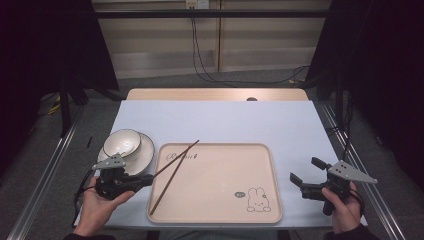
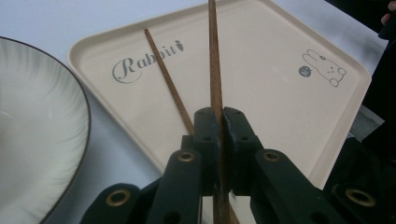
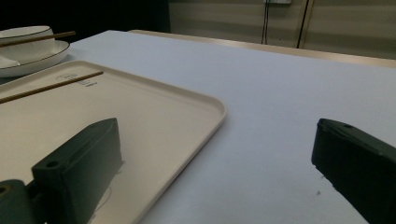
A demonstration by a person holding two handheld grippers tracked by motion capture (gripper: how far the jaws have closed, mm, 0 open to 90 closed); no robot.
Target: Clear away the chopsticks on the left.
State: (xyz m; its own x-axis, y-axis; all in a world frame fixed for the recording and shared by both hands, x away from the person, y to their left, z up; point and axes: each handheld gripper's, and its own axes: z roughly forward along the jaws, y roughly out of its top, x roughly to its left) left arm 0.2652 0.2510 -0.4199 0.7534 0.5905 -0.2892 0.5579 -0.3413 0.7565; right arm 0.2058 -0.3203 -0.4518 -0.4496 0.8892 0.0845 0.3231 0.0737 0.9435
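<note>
While the left gripper sits clamped on one long brown wooden chopstick at the tray's near-left edge, the high view shows that stick slanting up to the far right over the beige rectangular plastic tray, with a second brown chopstick lying beside it on the tray; the right gripper waits well apart at the right, jaws spread and empty. From the left gripper view, the held stick runs straight ahead from the shut jaws, the loose one angling away to its left. From the right gripper view, the white ribbed bowl on its plate stands far left.
</note>
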